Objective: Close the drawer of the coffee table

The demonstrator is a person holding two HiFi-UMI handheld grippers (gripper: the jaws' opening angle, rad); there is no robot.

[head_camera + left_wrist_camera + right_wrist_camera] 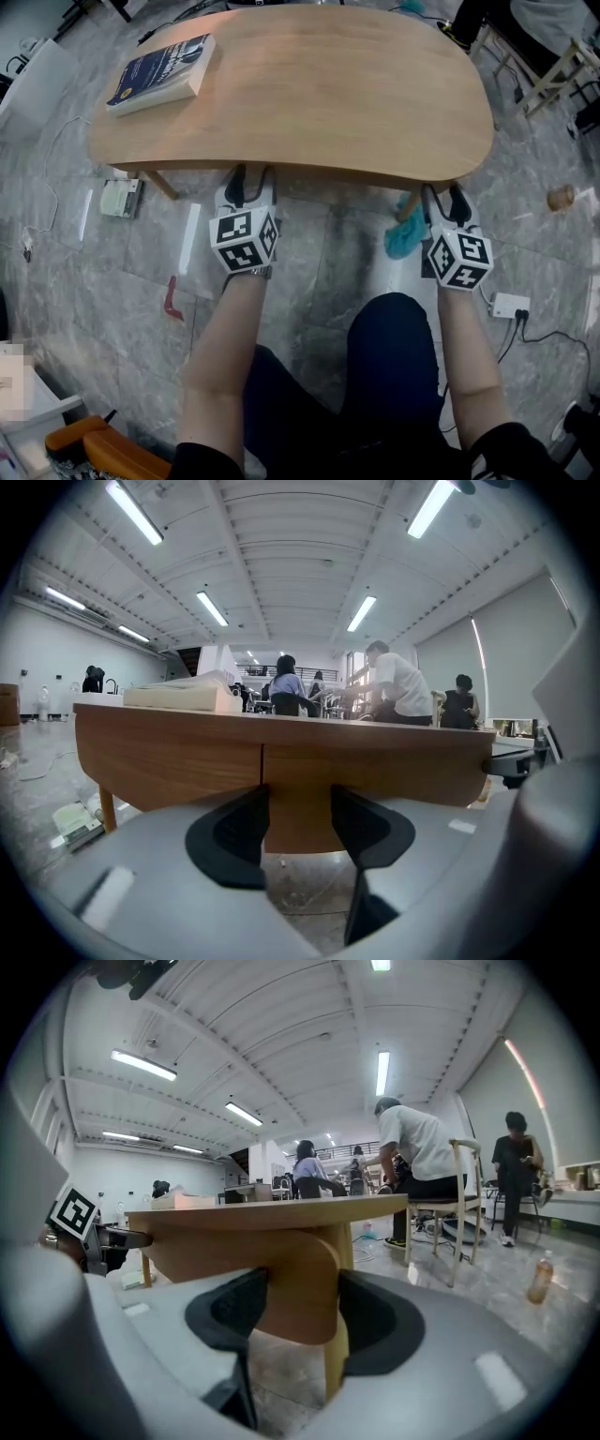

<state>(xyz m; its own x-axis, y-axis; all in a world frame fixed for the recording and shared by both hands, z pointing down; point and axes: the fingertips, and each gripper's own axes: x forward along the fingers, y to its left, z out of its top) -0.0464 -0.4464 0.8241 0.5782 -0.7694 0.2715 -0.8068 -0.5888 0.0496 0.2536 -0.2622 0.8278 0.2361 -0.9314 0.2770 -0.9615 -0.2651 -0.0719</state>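
Gaping, empty fingers [234,834] on left gripper [300,803] and right gripper [302,1288], both just before the coffee table [309,94].

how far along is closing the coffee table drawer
Looks done: nothing sticks out under the table top, and the front panels sit flush at their seam. In hand: left tool and right tool, both open, at that front. Left: backing away.

Wooden coffee table [356,94], blue book [161,73] lying flat near its far-left corner
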